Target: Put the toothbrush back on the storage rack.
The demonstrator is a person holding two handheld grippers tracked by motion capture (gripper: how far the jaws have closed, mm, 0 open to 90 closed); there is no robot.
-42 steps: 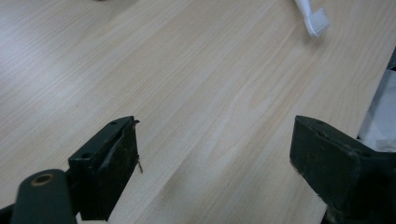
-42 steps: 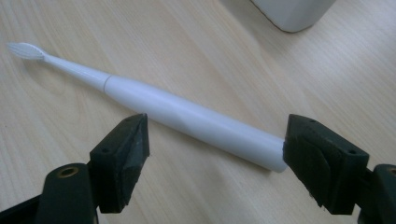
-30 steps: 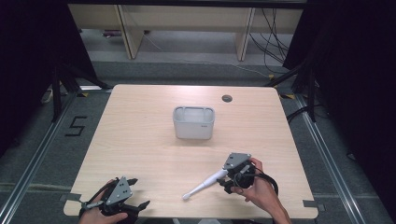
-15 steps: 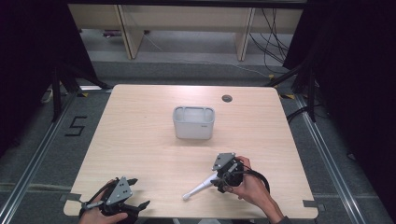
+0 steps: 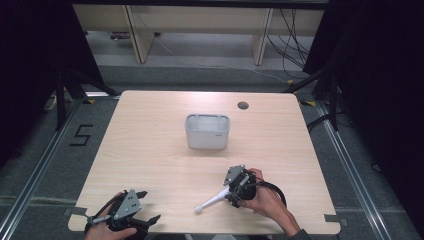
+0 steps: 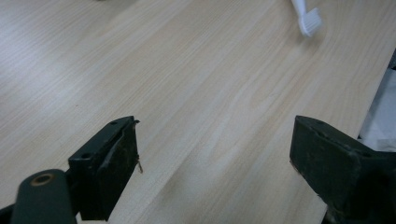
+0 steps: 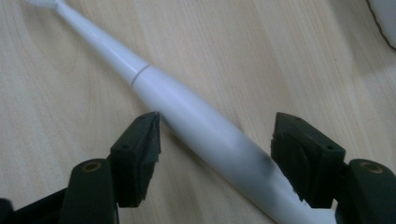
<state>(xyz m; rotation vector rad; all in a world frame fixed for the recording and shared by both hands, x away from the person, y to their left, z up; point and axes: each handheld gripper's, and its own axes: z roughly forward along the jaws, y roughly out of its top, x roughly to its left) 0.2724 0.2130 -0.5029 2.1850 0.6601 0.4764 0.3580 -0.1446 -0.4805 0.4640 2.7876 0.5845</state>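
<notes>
I am bringing my right gripper (image 5: 231,194) down over the white electric toothbrush (image 7: 187,112), which is lying flat near the table's (image 5: 150,150) front edge, its head pointing toward my left side. My 2 right jaws are closing in around its thick handle, not yet pressing it. My left gripper (image 5: 145,207) is resting at the front left corner, jaws spread wide around nothing. The white bin (image 5: 207,131) is sitting mid-table.

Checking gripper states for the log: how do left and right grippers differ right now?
The right gripper straddles the white toothbrush, pads not yet pressing, jaws just closing; the left gripper has bare table between its jaws. In the high view, the right sits farther in, the left at the near edge. Both are open and hand-held.
</notes>
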